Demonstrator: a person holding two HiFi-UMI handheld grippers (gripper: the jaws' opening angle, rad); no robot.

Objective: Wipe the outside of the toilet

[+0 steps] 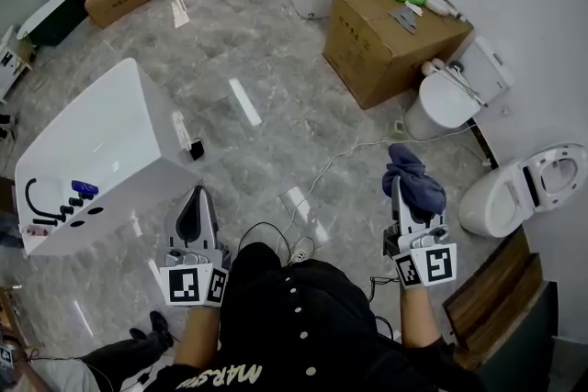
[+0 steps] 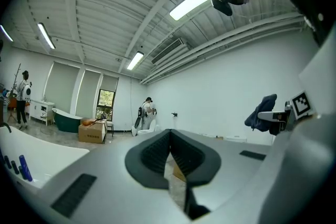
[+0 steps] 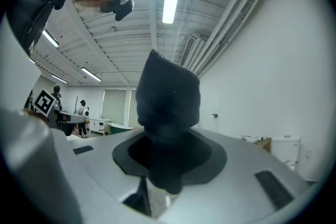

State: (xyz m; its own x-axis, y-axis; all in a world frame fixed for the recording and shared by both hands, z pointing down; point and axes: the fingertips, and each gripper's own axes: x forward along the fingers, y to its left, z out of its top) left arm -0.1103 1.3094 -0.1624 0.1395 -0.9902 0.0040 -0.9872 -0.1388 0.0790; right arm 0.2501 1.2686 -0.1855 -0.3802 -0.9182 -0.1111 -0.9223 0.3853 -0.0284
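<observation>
our right gripper [image 1: 401, 190] fingers clench a dark blue cloth [image 1: 415, 182]; our left gripper [image 1: 195, 200] fingers are pressed together, empty. the toilet [image 1: 491, 205] stands near the cloth.

The cloth [image 3: 168, 99] hides where the right gripper [image 3: 169, 157] fingers [image 3: 215, 155] meet; at three o'clock the toilet [image 1: 514, 193] runs off the head view's edge.

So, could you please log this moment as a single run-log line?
phase: before wiping | left gripper: shut, empty | right gripper: shut on dark blue cloth | nearest toilet: to the right, not in contact
</observation>
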